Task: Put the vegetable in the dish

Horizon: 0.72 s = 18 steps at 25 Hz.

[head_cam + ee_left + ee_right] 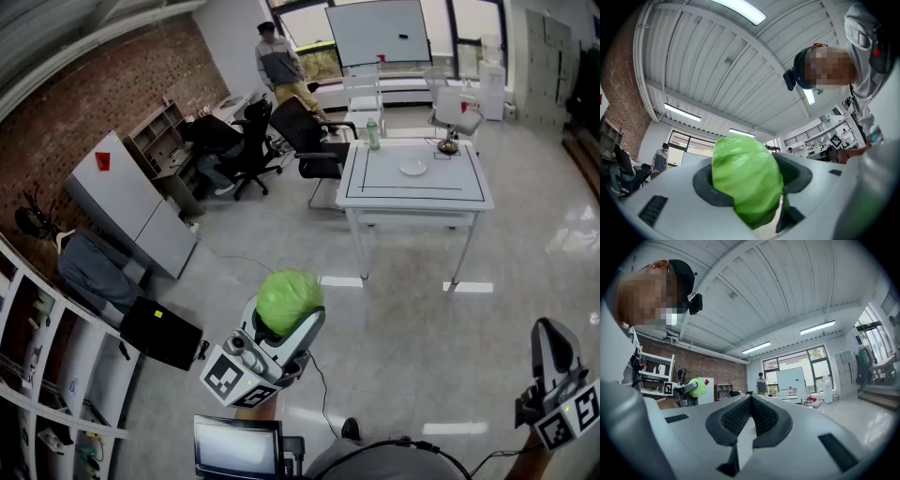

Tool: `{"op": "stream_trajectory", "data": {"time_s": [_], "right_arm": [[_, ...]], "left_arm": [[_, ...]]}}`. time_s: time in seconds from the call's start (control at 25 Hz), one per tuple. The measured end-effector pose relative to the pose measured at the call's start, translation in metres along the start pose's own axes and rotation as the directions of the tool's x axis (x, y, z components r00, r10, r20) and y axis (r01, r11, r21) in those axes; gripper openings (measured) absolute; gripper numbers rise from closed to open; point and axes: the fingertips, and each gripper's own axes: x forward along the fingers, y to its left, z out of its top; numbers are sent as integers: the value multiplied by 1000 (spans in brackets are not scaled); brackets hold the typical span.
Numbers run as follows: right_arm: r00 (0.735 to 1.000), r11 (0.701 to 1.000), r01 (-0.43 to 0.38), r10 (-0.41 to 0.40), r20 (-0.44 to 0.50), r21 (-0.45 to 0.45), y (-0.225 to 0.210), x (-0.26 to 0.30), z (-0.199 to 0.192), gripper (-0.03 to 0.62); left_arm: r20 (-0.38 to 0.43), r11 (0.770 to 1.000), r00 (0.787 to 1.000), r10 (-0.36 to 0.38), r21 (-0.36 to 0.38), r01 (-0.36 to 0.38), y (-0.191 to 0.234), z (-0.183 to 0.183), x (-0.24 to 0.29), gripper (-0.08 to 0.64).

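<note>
Head view puts the whole job in one line: the green cabbage-like vegetable [289,295] sits clamped in your left gripper [292,319], close in front of you and over open floor, while the white dish [412,168] lies well ahead and a little to your right, on the white table [375,192] across the room. That gap is what the coming move turns on. You have to carry the load forward and rightward to the table before any lowering makes sense.

Your left jaws stand wide, with both pads pressed on the vegetable's flanks. It is roundish, with no strong long axis, and bulges above the jaw tips. You hold this gripper tipped upward, and its own view looks at the ceiling.

Your right gripper [551,337] hangs low at your right side, also pointing up, its jaws closed together with nothing between them. It is no nearer the dish in any useful way, so I judge the left hand does the delivery alone.
</note>
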Motion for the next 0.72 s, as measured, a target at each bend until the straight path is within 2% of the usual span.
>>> {"op": "stream_trajectory", "data": {"time_s": [0.12, 0.28, 0.36, 0.52, 0.72], "right_arm": [[1000, 1000, 2, -2, 4, -5, -6, -11, 2, 5], [993, 991, 101, -95, -67, 85, -50, -70, -51, 6], [995, 990, 85, -80, -56, 110, -55, -78, -52, 6], [999, 995, 42, -40, -32, 95, -59, -81, -38, 8], [999, 991, 49, -47, -16, 123, -82, -78, -57, 8]], "left_arm": [[-5, 1000, 1000, -3, 4, 3, -13, -2, 3, 253], [-12, 1000, 1000, -1, 13, 1, -32, -4, 9, 253], [-15, 1000, 1000, -4, 21, 4, -40, -5, 13, 253], [12, 1000, 1000, -21, 4, 21, -62, 2, 26, 253], [-19, 1000, 1000, -23, -22, 23, -63, -23, 29, 253]]}}
